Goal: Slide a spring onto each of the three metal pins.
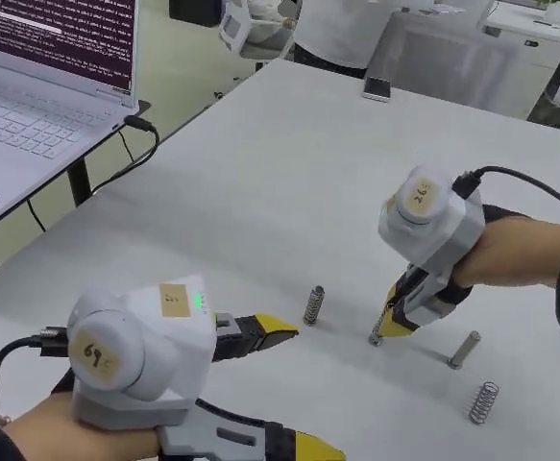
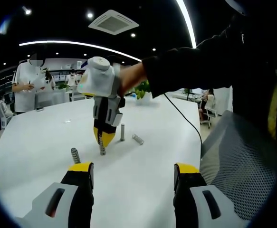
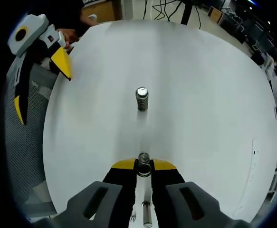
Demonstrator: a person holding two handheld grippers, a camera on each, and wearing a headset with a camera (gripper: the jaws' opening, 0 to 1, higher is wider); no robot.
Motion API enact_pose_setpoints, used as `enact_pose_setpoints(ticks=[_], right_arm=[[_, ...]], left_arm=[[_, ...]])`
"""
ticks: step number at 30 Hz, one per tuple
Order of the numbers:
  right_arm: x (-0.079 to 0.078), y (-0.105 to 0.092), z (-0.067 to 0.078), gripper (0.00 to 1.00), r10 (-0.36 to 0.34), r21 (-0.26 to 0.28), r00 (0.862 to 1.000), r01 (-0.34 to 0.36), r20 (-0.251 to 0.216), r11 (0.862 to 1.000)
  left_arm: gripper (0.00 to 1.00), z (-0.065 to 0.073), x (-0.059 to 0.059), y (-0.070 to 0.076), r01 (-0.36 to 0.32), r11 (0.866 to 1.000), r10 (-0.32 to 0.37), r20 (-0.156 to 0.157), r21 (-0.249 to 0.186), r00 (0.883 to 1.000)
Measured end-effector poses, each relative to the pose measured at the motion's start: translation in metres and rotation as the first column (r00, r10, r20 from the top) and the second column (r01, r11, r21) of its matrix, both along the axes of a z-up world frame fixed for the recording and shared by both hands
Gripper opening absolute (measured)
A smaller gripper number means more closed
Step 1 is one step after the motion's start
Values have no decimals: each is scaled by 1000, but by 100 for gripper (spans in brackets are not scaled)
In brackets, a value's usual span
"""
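Worktop [image 1: 289, 163]: white. Left gripper [image 2: 134, 168] at 7 o'clock in head view, fingers wide apart, holding nothing. Right gripper [image 1: 387, 328] at 3 o'clock, fingers pinched on upright spring [image 3: 143, 164]. From that gripper: sprung pin [image 1: 313, 305] stands at 9 o'clock, bare pin [image 1: 463, 350] at 4 o'clock, loose spring [image 1: 484, 401] lies at 5 o'clock.

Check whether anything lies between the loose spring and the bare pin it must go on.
Nothing visible does. The loose spring lies on the table beside the bare pin, with only bare tabletop between them. The right gripper is off to the side, shut on the second spring.
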State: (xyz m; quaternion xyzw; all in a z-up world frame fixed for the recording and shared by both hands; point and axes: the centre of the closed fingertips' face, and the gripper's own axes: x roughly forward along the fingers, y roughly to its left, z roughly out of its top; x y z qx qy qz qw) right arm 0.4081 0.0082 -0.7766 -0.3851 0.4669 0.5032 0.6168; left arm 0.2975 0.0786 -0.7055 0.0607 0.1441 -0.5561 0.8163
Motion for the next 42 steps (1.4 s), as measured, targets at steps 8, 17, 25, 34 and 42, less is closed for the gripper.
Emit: enact_pose_setpoints(ticks=[8, 17, 25, 34, 42], right_arm=[[-1, -2, -6, 9, -1, -7, 1000, 1, 10, 1000], [-2, -4, -9, 10, -3, -1, 1000, 3, 10, 1000], [-1, -8, -3, 15, -17, 14, 1000, 17, 23, 1000], [-3, -18, 25, 19, -48, 56, 995, 43, 84, 997], [-19, -23, 64, 19, -99, 146, 985, 78, 142, 986]], left_arm=[[64, -1, 0, 0, 2, 1000, -2, 0, 8, 1000], [64, 0, 0, 0, -4, 1000, 4, 1, 9, 1000], [63, 0, 0, 0, 2, 1000, -2, 4, 17, 1000], [63, 4, 0, -3, 15, 1000, -15, 14, 18, 1000], [62, 9, 0, -12, 46, 999, -47, 19, 19, 999]])
